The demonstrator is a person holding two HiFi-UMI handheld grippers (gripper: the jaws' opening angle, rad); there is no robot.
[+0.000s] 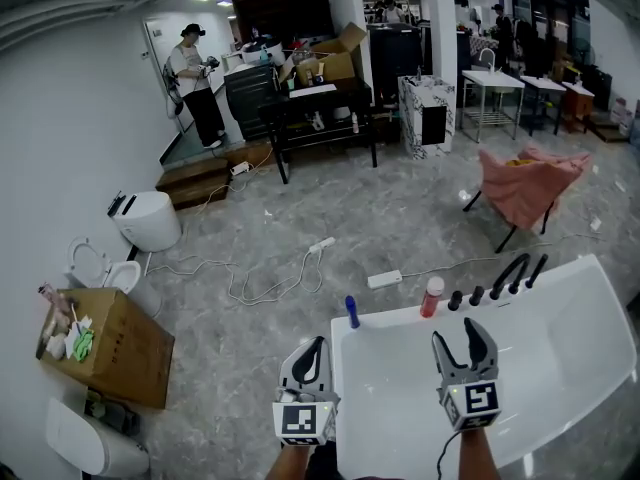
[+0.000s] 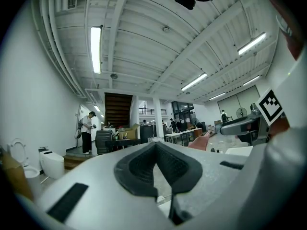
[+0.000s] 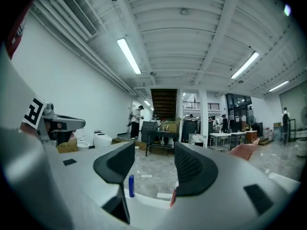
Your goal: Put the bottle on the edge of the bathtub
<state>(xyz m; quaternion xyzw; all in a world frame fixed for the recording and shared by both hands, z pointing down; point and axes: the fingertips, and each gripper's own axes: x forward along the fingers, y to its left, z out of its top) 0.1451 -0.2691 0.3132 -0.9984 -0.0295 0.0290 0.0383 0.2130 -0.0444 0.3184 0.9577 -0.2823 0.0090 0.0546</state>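
Note:
A small blue bottle (image 1: pixel 352 312) stands upright on the far rim of the white bathtub (image 1: pixel 395 318), near its left corner. A red bottle with a white cap (image 1: pixel 431 296) stands on the same rim further right. My right gripper (image 1: pixel 462 340) hovers over the tub's inside, open and holding nothing. In the right gripper view the blue bottle (image 3: pixel 131 186) shows through the gap of that gripper (image 3: pixel 154 147), and the red bottle (image 3: pixel 172 196) is half hidden behind the right pad. My left gripper (image 1: pixel 313 348) hangs just outside the tub's left edge, shut and empty (image 2: pixel 156 145).
Black tap fittings (image 1: pixel 505 278) stand on the tub's far rim to the right of the red bottle. A power strip (image 1: pixel 384 279) with cables lies on the floor beyond. A cardboard box (image 1: pixel 115 353) and toilets (image 1: pixel 148 220) stand left, a pink-draped chair (image 1: pixel 525 183) at the back right.

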